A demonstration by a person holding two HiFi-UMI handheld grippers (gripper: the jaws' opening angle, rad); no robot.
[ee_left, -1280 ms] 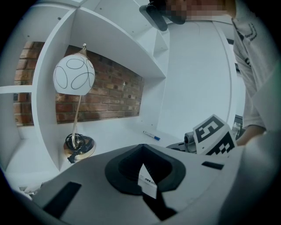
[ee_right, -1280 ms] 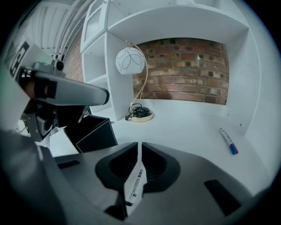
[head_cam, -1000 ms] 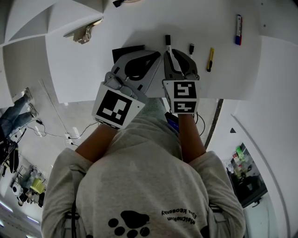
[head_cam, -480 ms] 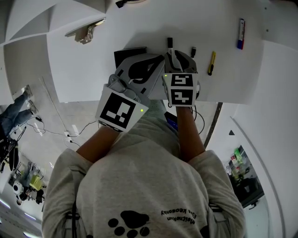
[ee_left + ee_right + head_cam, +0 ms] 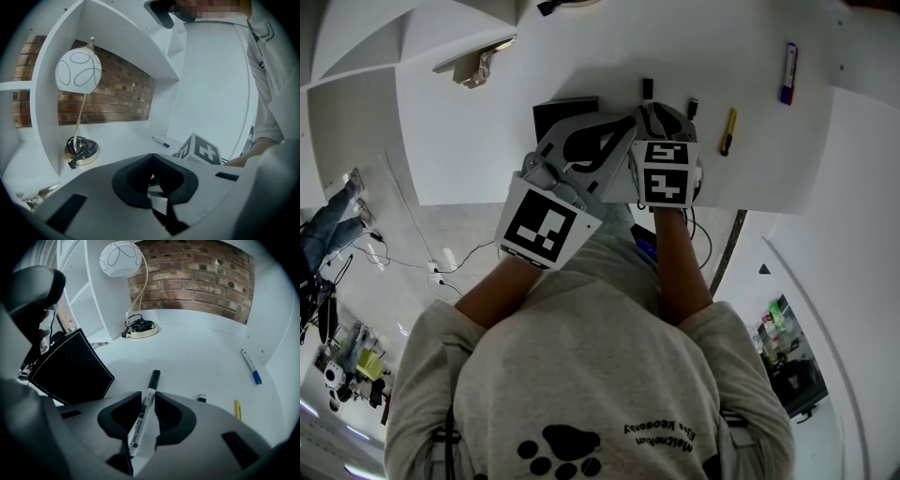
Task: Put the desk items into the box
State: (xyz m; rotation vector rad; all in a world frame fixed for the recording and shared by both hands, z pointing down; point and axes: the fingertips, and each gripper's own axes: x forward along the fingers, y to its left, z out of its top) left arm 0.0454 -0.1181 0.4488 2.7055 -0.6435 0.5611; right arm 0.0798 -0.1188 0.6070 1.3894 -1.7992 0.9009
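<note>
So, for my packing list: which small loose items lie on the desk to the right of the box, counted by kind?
Markers: 2, one black-capped, one blue-capped
Yellow tool: 1
Small black piece: 1
Total: 4

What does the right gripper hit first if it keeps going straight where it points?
The marker already lies between the jaws of the right gripper, which have just been opening. Pointing steeply down, it would most likely meet the white desk right under the marker; the gap left is hard to judge.
</note>
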